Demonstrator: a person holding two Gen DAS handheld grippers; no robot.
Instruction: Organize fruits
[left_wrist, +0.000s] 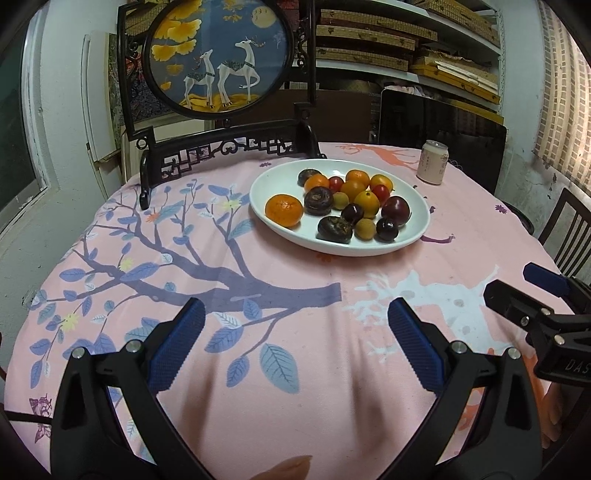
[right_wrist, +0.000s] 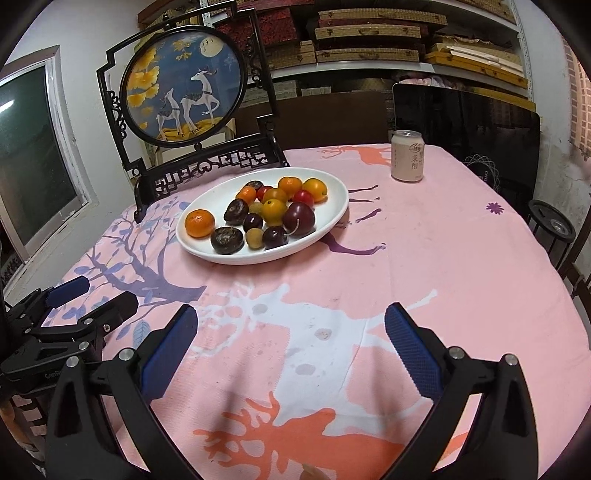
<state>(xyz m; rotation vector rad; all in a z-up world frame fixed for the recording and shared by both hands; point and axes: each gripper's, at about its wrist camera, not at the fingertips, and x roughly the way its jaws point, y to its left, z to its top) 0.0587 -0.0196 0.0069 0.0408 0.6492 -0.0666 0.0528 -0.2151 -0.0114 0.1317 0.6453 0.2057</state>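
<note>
A white oval plate (left_wrist: 266, 184) sits at the far middle of the round table, and it shows too in the right wrist view (right_wrist: 207, 195). It holds several fruits: a mandarin (left_wrist: 283, 209) at its left end, dark water chestnuts (left_wrist: 334, 229), purple plums (left_wrist: 395, 209), yellow-orange fruits (left_wrist: 366, 202) and small red ones (left_wrist: 380, 191). My left gripper (left_wrist: 295, 314) is open and empty, low over the cloth in front of the plate. My right gripper (right_wrist: 290, 317) is open and empty, beside the left one; it also shows in the left wrist view (left_wrist: 524, 284).
A pink tablecloth (left_wrist: 295, 369) with tree and deer prints covers the table. A drink can (left_wrist: 432, 161) stands at the far right. A black-framed deer screen (left_wrist: 218, 55) stands behind the plate. Chairs (left_wrist: 569, 229) stand at the right; shelves (left_wrist: 406, 44) line the back wall.
</note>
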